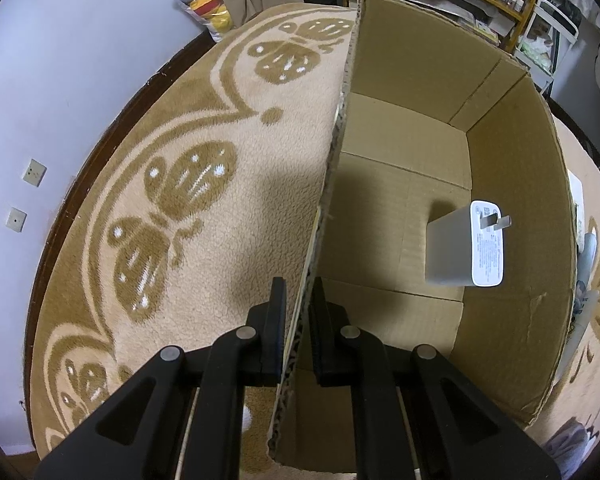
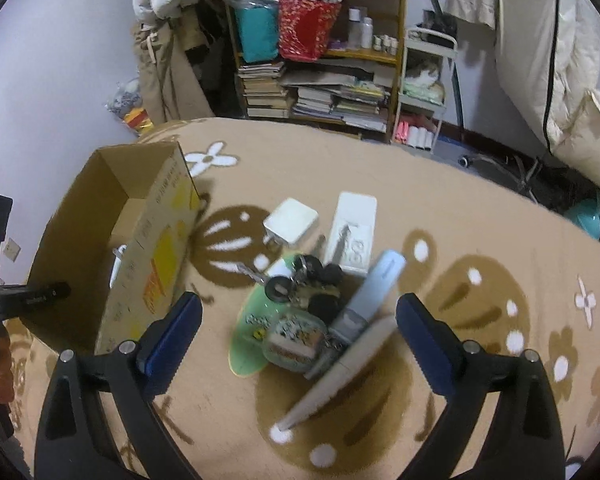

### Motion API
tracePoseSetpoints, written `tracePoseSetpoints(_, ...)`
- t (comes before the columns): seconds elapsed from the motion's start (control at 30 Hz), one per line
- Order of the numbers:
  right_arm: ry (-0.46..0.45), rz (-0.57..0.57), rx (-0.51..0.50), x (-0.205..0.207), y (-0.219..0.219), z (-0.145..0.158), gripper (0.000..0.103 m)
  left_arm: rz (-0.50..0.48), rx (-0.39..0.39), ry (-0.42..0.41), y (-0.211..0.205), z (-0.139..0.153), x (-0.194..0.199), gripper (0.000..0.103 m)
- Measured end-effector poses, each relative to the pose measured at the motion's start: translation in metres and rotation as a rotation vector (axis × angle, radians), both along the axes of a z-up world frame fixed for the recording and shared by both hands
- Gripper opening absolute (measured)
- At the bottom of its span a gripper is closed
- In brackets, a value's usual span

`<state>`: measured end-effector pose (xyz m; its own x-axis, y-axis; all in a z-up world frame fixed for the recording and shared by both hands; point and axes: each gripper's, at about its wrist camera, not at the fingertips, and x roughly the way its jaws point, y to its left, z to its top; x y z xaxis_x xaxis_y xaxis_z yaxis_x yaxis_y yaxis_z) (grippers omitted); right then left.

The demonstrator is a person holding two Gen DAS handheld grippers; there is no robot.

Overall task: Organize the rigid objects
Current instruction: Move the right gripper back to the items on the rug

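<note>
The left gripper (image 1: 298, 320) is pinching the box (image 1: 512, 184) wall; the right gripper (image 2: 300, 340), spread wide, is hovering nearer the pile (image 2: 316, 304) at twelve o'clock.

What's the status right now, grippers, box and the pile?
Left gripper clamped on cardboard box wall. Right gripper open, above the pile. One white charger in the box. Keys and another white charger on the rug; nothing blocking.

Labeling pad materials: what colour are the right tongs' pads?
Blue pads on black arms; right wrist view shows them best.
</note>
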<state>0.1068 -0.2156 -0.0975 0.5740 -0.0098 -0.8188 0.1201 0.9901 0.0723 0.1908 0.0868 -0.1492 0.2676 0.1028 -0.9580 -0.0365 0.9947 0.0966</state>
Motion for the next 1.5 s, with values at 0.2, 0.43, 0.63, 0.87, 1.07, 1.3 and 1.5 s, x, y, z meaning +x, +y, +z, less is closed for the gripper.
tracePoseSetpoints(0.2, 0.020, -0.075, 0.018, -0.012, -0.023, -0.014, 0.102, 0.001, -0.001, -0.001, -0.001, 0.000, -0.001, 0.010)
tracePoseSetpoints(0.43, 0.053, -0.152, 0.076, -0.019, -0.043, -0.037, 0.102, 0.002, -0.004, -0.001, 0.001, 0.001, -0.001, 0.010)
tracePoseSetpoints(0.63, 0.068, -0.167, 0.100, -0.027, -0.059, -0.056, 0.102, -0.003, 0.002, -0.005, 0.000, 0.002, -0.001, 0.010)
tracePoseSetpoints(0.87, 0.094, -0.217, 0.196, -0.029, -0.078, -0.075, 0.099, -0.005, 0.007, -0.010, -0.001, 0.004, -0.001, 0.010)
tracePoseSetpoints(1.07, 0.112, -0.185, 0.217, -0.025, -0.068, -0.085, 0.099, -0.004, 0.006, -0.009, 0.000, 0.004, -0.002, 0.010)
tracePoseSetpoints(1.3, 0.152, -0.195, 0.248, -0.022, -0.066, -0.102, 0.088, -0.004, 0.010, -0.009, 0.000, 0.003, -0.002, 0.010)
tracePoseSetpoints(1.5, 0.175, -0.233, 0.287, -0.024, -0.073, -0.114, 0.074, -0.005, 0.012, -0.009, -0.001, 0.003, -0.001, 0.010)
